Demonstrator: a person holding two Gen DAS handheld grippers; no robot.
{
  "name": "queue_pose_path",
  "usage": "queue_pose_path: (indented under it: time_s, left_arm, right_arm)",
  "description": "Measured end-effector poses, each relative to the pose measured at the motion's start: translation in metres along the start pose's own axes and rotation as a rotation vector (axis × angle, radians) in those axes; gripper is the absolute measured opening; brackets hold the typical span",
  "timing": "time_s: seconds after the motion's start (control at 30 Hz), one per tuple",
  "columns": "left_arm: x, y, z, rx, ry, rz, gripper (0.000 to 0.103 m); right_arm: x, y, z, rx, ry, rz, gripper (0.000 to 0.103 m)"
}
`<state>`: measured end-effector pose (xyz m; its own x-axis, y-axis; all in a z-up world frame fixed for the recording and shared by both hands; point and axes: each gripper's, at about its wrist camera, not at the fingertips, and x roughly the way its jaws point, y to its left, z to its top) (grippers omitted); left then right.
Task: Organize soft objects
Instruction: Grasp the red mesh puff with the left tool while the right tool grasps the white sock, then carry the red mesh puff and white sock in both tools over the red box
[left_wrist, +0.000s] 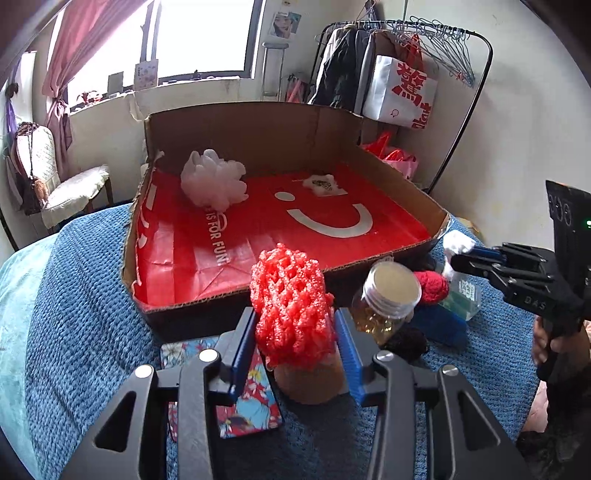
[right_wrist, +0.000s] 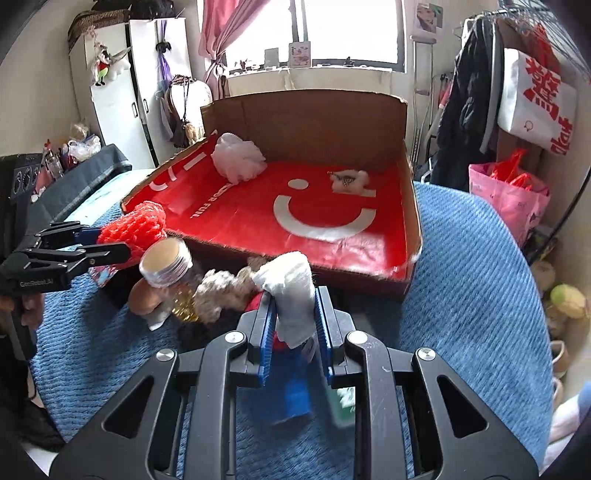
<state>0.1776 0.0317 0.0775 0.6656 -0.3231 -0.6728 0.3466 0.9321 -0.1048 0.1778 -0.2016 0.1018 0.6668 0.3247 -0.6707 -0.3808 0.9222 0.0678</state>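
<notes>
Daylight pours in from the window (left_wrist: 203, 37), which is blown out to plain white in both views. The room is bright and evenly lit, with soft shadows under the cardboard box (left_wrist: 258, 129). Fisheye distortion bends the walls and darkens the corners. In the right wrist view, the white cloth (right_wrist: 291, 295) and nearby clutter are smeared by motion blur; the left wrist view is sharper.

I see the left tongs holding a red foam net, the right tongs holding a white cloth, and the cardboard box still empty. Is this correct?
Not quite: the cardboard box is not empty. The right wrist view shows a white bath pouf and a small white item inside. The left tongs do hold the red foam net, the right tongs the white cloth.
</notes>
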Motion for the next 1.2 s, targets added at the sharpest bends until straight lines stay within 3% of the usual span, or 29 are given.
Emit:
queue_pose_path:
  time_s: [0.4,0.87,1.2]
  left_arm:
    - [0.001,-0.004,0.03,0.057,-0.021,-0.032,0.045]
    - [-0.01,-0.005,0.027,0.054,-0.021,-0.07,0.039]
    - [-0.004,-0.008,0.049,0.089,-0.036,-0.087,0.039]
  right_arm:
    - [0.033,0.008,0.03,-0.053,0.023,0.034,0.02]
    - [0.028,0.008,0.033,-0.053,0.013,0.045,0.02]
    - [0.039,0.008,0.05,-0.086,0.034,0.057,0.02]
